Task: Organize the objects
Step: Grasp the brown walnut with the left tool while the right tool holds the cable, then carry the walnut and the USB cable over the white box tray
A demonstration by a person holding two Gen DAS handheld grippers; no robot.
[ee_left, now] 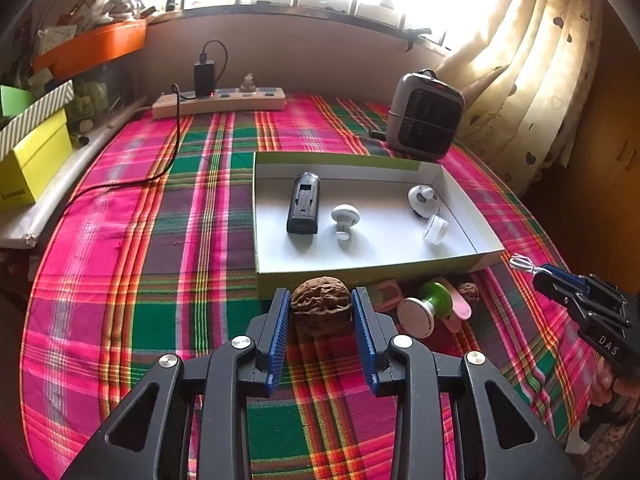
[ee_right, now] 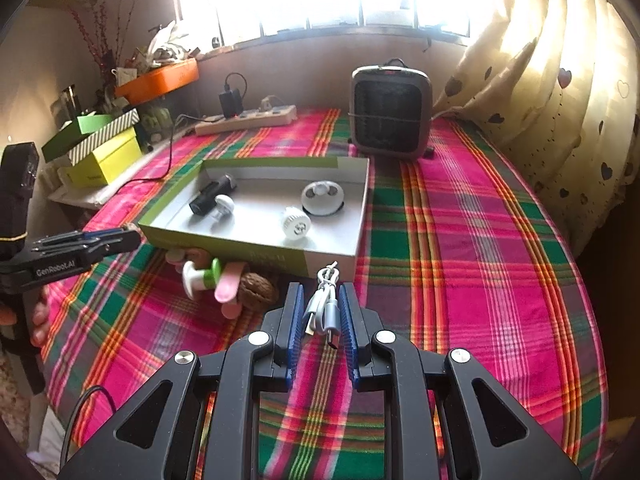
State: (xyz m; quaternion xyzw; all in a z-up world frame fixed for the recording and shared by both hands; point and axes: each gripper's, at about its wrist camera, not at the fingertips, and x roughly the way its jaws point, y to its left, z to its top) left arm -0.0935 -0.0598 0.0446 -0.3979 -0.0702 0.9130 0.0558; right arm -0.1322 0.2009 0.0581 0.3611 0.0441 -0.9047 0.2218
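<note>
We hold a wrinkled brown walnut in the left tongs and a coiled white cable in the right tongs; four items sit in the shallow green-sided cardboard box, several outside.

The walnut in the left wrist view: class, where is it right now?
The walnut sits clamped in the left hand-held gripper, low in the left wrist view, just before the box's near wall.

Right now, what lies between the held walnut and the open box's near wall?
Nothing: in the left wrist view the walnut, clamped by the left gripper, sits before the box wall with only plaid cloth between.
</note>
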